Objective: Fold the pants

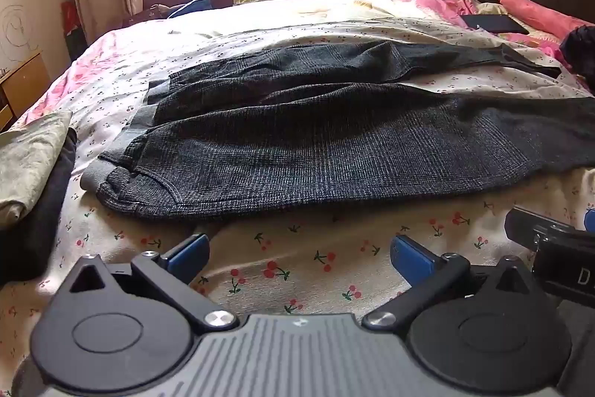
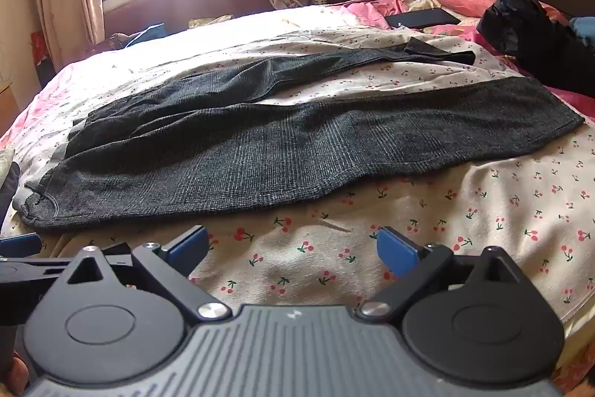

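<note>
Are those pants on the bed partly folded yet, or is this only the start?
Only the start. Done: the pants lie spread flat on the bedsheet, legs apart. In hand: nothing; the left gripper and right gripper are open, short of the cloth. Left: every fold.

Pants [image 1: 334, 144] near leg hem cut off right, left-wrist view.

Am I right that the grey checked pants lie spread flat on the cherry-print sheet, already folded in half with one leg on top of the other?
Not quite. The pants do lie flat on the cherry-print sheet, but they are not folded: the right wrist view shows the two legs lying apart, with sheet showing between them.
</note>
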`<action>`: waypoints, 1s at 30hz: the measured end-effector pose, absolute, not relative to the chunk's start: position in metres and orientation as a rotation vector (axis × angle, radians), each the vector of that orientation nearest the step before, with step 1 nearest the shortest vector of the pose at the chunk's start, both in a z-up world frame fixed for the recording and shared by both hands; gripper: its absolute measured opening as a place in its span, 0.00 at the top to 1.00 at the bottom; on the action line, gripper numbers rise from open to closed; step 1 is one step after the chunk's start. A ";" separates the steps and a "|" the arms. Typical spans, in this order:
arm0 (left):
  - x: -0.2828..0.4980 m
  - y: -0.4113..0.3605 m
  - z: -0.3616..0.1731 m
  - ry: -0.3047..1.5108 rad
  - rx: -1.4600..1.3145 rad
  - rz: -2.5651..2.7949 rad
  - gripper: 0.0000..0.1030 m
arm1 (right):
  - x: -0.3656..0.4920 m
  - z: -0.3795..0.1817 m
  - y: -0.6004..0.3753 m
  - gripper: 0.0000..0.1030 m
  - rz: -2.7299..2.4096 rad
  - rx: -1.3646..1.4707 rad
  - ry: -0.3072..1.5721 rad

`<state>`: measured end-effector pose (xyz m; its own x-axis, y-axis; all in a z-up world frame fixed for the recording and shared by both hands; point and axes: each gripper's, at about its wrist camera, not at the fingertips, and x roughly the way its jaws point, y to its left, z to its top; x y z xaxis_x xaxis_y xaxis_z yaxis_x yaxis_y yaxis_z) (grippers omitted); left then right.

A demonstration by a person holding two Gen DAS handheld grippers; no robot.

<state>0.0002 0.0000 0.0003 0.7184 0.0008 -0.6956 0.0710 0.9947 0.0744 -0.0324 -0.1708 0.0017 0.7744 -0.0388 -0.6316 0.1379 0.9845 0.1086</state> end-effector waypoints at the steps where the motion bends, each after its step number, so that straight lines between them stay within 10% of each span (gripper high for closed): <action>1: 0.000 0.000 0.001 0.765 0.099 -0.039 0.00 | -0.032 0.002 -0.171 0.07 -0.095 0.152 0.680; 30: 0.001 0.001 -0.004 0.776 0.081 -0.045 0.00 | -0.033 0.001 -0.169 0.07 -0.095 0.145 0.680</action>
<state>0.0005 0.0006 -0.0037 0.7128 -0.0107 -0.7013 0.0702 0.9960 0.0562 -0.0327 -0.1694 0.0006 0.7739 -0.0405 -0.6320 0.1350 0.9856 0.1022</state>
